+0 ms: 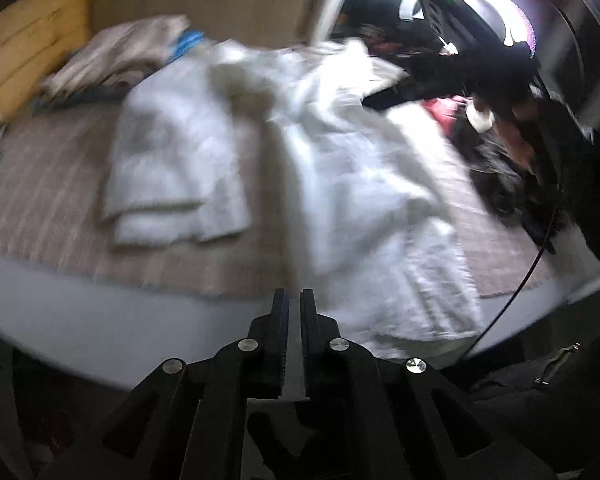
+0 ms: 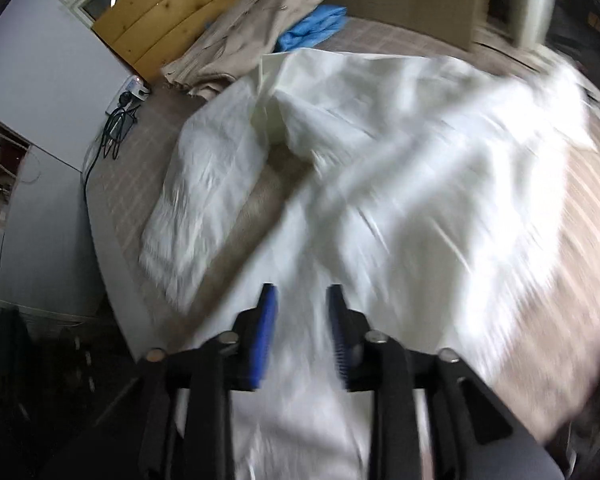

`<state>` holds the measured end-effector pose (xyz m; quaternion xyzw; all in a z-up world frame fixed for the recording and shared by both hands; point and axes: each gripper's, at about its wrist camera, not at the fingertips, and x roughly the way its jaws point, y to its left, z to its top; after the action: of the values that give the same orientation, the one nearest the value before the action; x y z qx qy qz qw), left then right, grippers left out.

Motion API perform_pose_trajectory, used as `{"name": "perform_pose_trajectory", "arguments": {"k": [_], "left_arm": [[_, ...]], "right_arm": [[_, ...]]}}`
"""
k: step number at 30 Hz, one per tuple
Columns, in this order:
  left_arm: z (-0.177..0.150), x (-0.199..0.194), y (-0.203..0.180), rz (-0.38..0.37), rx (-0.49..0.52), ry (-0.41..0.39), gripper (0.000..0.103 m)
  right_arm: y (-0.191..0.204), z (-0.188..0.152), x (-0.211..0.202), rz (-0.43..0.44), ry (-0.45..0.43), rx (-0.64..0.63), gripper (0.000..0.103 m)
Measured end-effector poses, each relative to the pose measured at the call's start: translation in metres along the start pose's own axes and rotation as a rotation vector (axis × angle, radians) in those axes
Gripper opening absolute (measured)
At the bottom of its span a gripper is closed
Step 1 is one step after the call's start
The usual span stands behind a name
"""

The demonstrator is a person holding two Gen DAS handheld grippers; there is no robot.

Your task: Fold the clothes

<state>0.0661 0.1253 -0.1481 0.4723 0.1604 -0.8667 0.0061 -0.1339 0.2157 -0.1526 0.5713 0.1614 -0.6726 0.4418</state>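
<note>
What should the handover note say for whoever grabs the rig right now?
Left gripper: shut, empty, at the near bed edge.
Right gripper: open, empty, over the white garment.
The white garment lies spread and rumpled on the bed, unfolded. The beige clothes and blue item sit at the far corner.
Done: no fold visible.
Left: flatten the white garment, fold it.
Frames are motion-blurred, so detail is limited.

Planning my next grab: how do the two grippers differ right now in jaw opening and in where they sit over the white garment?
The left gripper has its jaws nearly closed, a narrow gap, nothing between them; the right gripper stands clearly open. The left hangs by the bed edge, beside the white garment; the right is directly above the cloth. Both are empty, with black frames.
</note>
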Motion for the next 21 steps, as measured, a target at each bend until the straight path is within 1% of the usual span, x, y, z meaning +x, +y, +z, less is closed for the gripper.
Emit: {"name": "perform_pose_trajectory", "arguments": {"k": [1,3,4,5,7,10,11,15,16,17,18,19,21], "left_arm": [[0.005,0.002,-0.008,-0.03,0.043,0.004,0.004],[0.011,0.014,-0.015,-0.072,0.097,0.033,0.006],[0.013,0.024,-0.016,-0.085,0.12,0.063,0.006],[0.015,0.035,-0.017,-0.096,0.142,0.092,0.006],[0.014,0.055,-0.013,-0.079,0.17,0.15,0.006],[0.013,0.076,-0.008,-0.058,0.199,0.221,0.004],[0.013,0.077,-0.008,-0.062,0.209,0.226,0.004],[0.014,0.078,-0.01,-0.061,0.226,0.235,0.004],[0.015,0.078,-0.011,-0.06,0.23,0.236,0.004],[0.015,0.079,-0.011,-0.058,0.233,0.237,0.004],[0.015,0.079,-0.012,-0.057,0.236,0.239,0.004],[0.015,0.079,-0.012,-0.055,0.239,0.24,0.004],[0.016,0.079,-0.014,-0.052,0.245,0.243,0.005]], "right_arm": [[-0.003,-0.018,-0.01,-0.012,-0.001,0.014,0.042],[-0.012,-0.061,-0.02,-0.013,0.021,0.058,0.042],[-0.014,-0.083,-0.019,-0.014,0.039,0.087,0.042],[-0.014,-0.106,-0.014,-0.025,0.056,0.12,0.042],[-0.013,-0.148,-0.004,-0.042,0.086,0.185,0.042],[-0.006,-0.188,0.011,-0.024,0.098,0.266,0.042],[-0.002,-0.199,0.016,-0.02,0.099,0.283,0.042],[0.019,-0.209,0.02,-0.06,0.055,0.21,0.042],[0.019,-0.209,0.021,-0.067,0.053,0.21,0.04],[0.018,-0.209,0.022,-0.074,0.051,0.21,0.028],[0.018,-0.209,0.022,-0.079,0.053,0.208,0.02],[0.016,-0.21,0.019,-0.079,0.064,0.202,0.003],[0.014,-0.211,0.013,-0.077,0.079,0.191,0.003]]}}
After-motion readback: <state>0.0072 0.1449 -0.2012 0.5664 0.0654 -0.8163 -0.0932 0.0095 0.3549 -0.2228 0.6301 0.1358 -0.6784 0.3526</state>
